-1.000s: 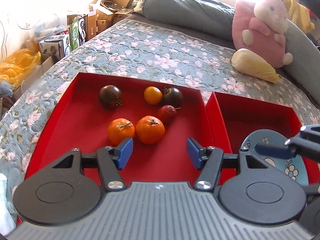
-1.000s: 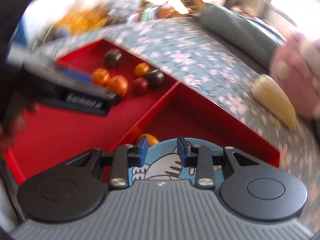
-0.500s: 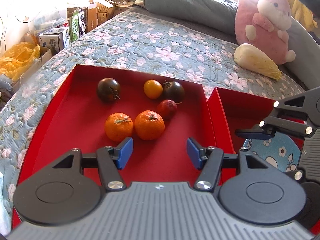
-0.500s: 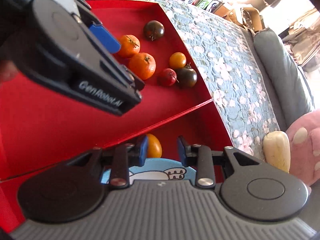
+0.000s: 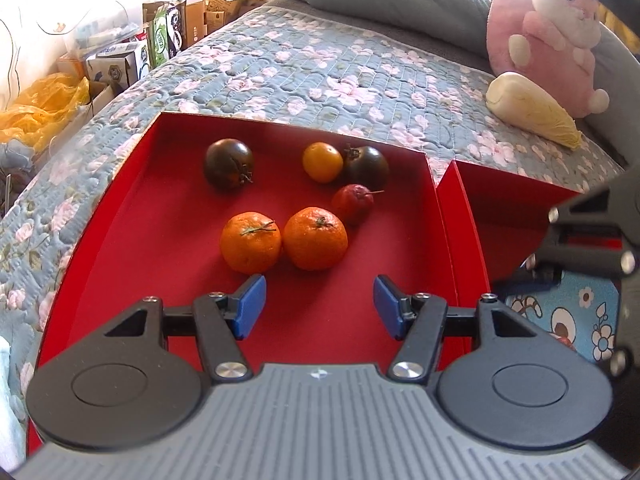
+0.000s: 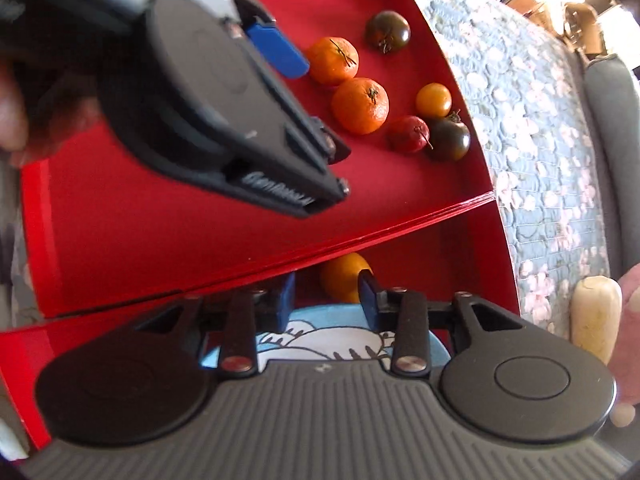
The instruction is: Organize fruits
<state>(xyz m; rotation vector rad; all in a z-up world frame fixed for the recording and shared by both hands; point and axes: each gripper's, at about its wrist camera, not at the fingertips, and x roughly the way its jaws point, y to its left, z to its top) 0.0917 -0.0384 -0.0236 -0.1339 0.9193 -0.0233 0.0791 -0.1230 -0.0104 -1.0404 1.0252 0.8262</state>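
Orange mandarins [image 5: 251, 242] [image 5: 315, 238] lie side by side mid-tray in the left red tray [image 5: 120, 264], with dark tomatoes [image 5: 229, 163] toward its far edge. Left gripper [image 5: 319, 307] hovers wide open just short of them. Right gripper [image 6: 326, 298], moderately open and empty, sits over the blue plate [image 6: 304, 338] in the right tray [image 6: 472, 240], beside another orange fruit [image 6: 344, 280].

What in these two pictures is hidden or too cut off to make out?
- Orange fruit in the right tray, right wrist view: the right gripper hides its lower part.
- Blue plate, left wrist view: mostly behind the right gripper.
- Plate's cartoon, right wrist view: cut off by the gripper body.
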